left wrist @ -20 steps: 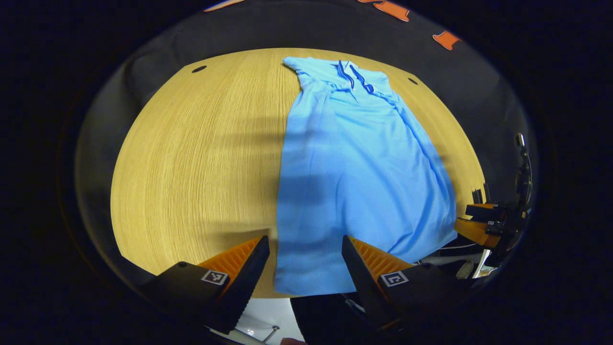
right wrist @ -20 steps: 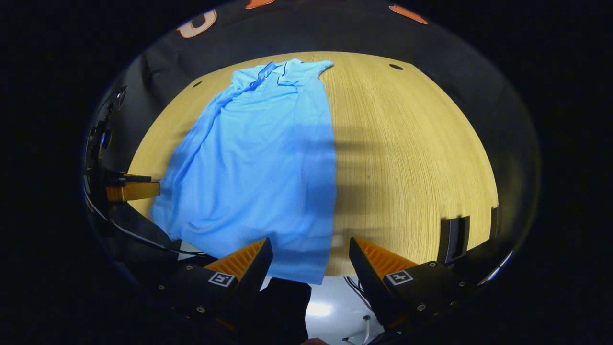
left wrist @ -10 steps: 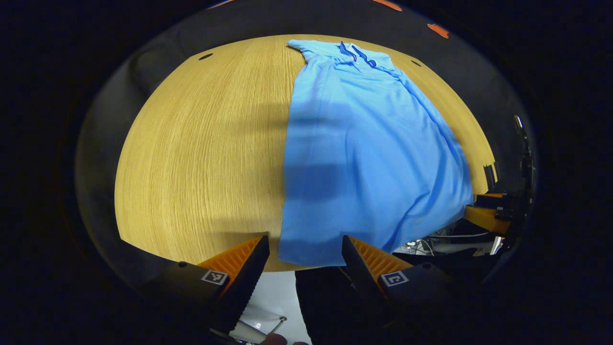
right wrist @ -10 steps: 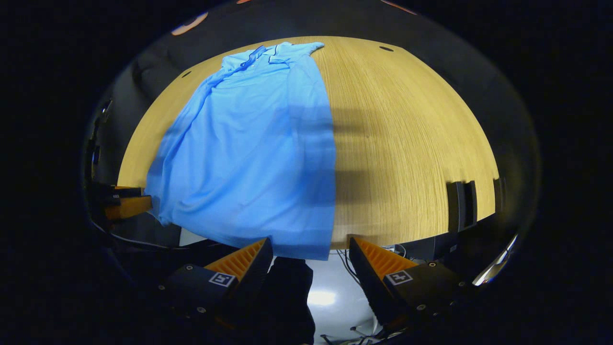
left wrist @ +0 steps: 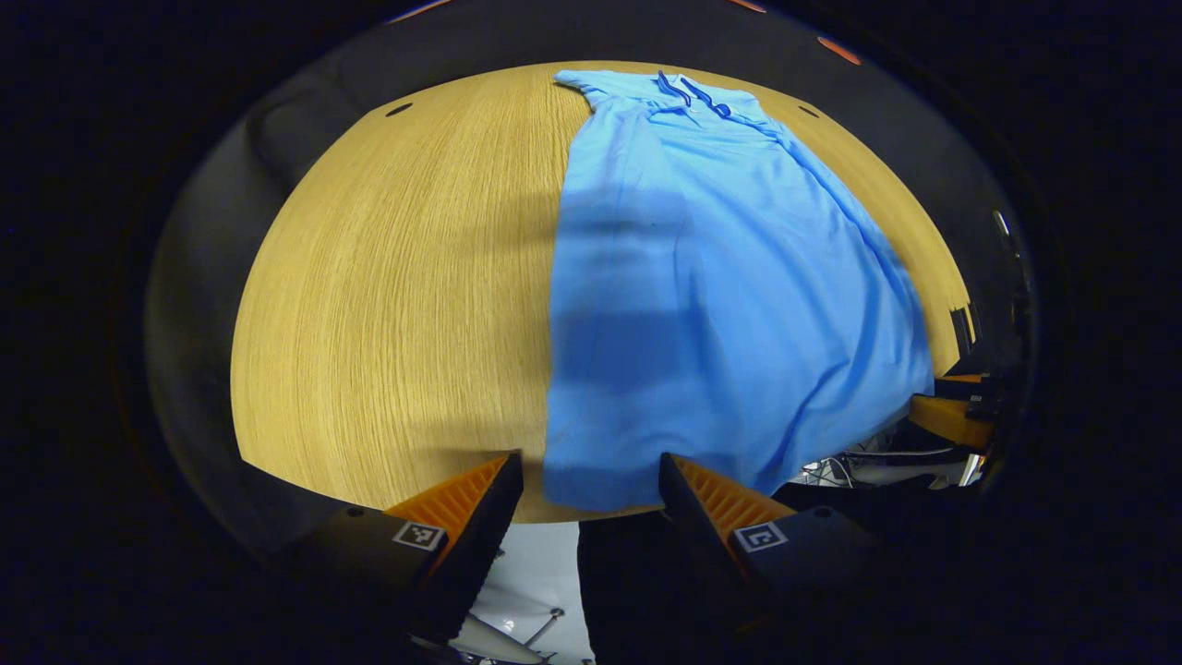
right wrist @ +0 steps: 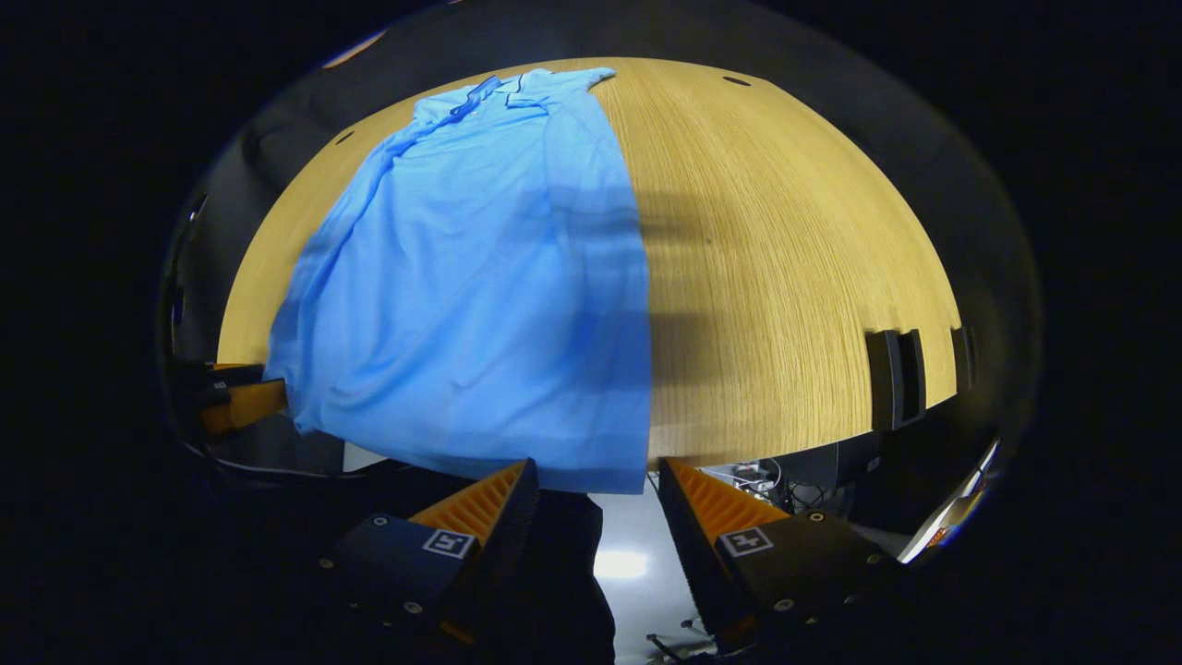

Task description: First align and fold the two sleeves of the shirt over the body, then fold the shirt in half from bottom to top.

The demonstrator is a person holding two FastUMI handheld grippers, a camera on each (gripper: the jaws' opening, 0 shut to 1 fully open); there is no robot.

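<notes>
A light blue polo shirt (left wrist: 702, 277) lies flat on the wooden table (left wrist: 388, 305), its dark-trimmed collar (left wrist: 693, 92) at the far end. Its hem hangs a little over the near edge. In the left gripper view my left gripper (left wrist: 588, 469) is open, with the hem's left corner between its fingers and untouched. In the right gripper view the shirt (right wrist: 480, 277) shows the other way round. There my right gripper (right wrist: 596, 473) is open around the hem's right corner. Each gripper also appears across the hem in the other's view: the right gripper (left wrist: 951, 416) and the left gripper (right wrist: 235, 402).
Bare wood stretches left of the shirt in the left gripper view and right of it in the right gripper view (right wrist: 794, 277). Black clamps (right wrist: 894, 379) grip the near table edge. Small cable holes (left wrist: 399, 109) mark the far corners. Floor and cables (right wrist: 766, 476) lie below the edge.
Both grippers have drawn back toward the near table edge, so the hem now sits at their fingertips. The right gripper's fingers have narrowed slightly. The shirt has not moved.
</notes>
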